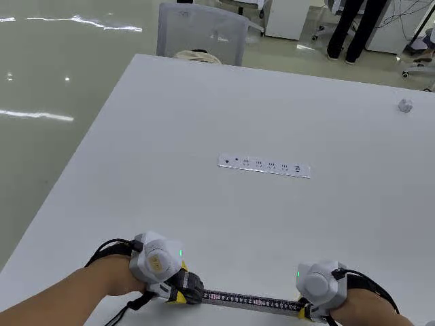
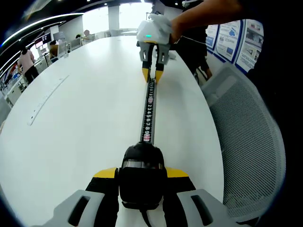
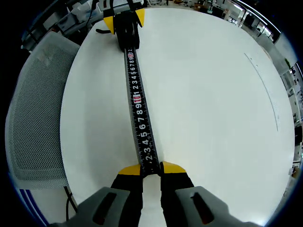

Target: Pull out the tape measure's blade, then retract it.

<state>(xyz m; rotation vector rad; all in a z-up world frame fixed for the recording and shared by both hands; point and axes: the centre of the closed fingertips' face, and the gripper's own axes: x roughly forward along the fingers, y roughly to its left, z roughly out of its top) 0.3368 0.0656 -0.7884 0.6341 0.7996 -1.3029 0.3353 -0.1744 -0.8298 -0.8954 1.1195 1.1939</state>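
A black tape measure case (image 2: 142, 182) is gripped between the yellow-tipped jaws of the left gripper (image 2: 141, 172), which are closed against its two sides and held apart only by the width of the case. The case is seen at the near edge of the white table (image 1: 272, 102), close to the person. From its mouth a black blade (image 3: 138, 104) is stretched flat across the tabletop to the right gripper (image 3: 151, 169). The jaws of that gripper are brought almost together and the end of the blade is pinched between them.

White numerals are printed along the blade: 2 to 9 can be read from the right gripper's end, then a 10 marked in red, then a further run of single digits towards the case. Writing on the case itself cannot be made out.

In the head view the blade (image 1: 251, 301) is seen spanning the gap between the left gripper (image 1: 178, 297) and the right gripper (image 1: 304, 312).

A long white socket strip (image 1: 264, 166) is set into the middle of the table, and a small round object (image 1: 405, 105) is seen near the far right edge. A grey mesh chair (image 1: 200, 34) is placed at the far end. Blue-and-white posters (image 2: 236, 38) are seen in the left gripper view, but their text is too small to read.
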